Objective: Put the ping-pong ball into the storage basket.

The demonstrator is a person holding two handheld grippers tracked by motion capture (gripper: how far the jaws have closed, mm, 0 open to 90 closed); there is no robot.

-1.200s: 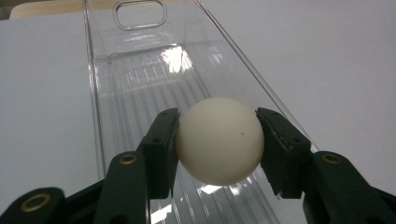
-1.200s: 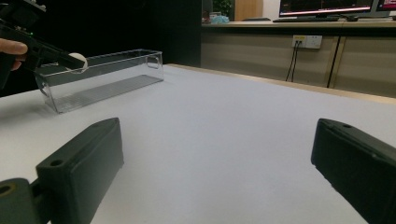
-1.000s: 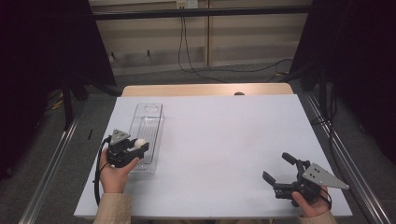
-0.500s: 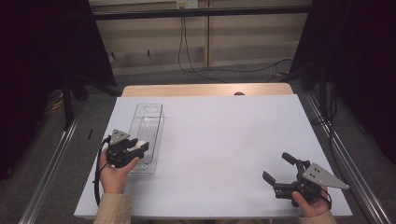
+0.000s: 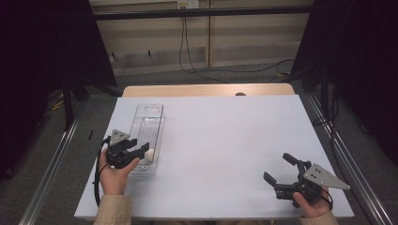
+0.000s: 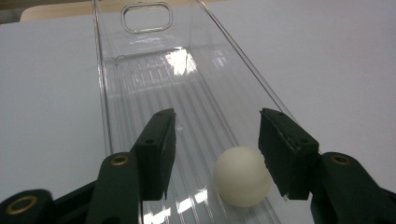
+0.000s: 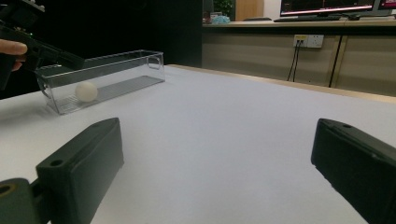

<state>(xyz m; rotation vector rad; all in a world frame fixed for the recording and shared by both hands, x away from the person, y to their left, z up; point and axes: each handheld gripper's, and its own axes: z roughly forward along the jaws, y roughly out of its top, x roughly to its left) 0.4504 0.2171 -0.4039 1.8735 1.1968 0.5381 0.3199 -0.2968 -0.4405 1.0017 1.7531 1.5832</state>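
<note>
A white ball (image 6: 243, 176) lies on the ribbed floor of a long clear plastic tray (image 6: 100, 93) at the table's left. My left gripper (image 6: 217, 126) hangs over the tray's near end. Its jaws have just been opening, and the ball sits low between them, close against the right jaw and well apart from the left one. From above, the left gripper (image 5: 141, 151) reaches over the tray (image 5: 152, 110) with the ball (image 5: 149, 154) at its tips. My right gripper (image 5: 277, 167) rests open at the front right, jaws wide over bare table (image 7: 215, 154).
The white table (image 5: 225, 140) spreads between the two hands. The tray (image 7: 116, 63) with the ball (image 7: 86, 91) stands far off in the right gripper view. Metal rails (image 5: 51, 178) run along both sides, and cables (image 5: 197, 61) lie on the floor behind.
A second ago the ball was gripped in the left jaws over the tray. Now the jaws stand apart and the ball rests on the tray floor. The right hand has kept still.
</note>
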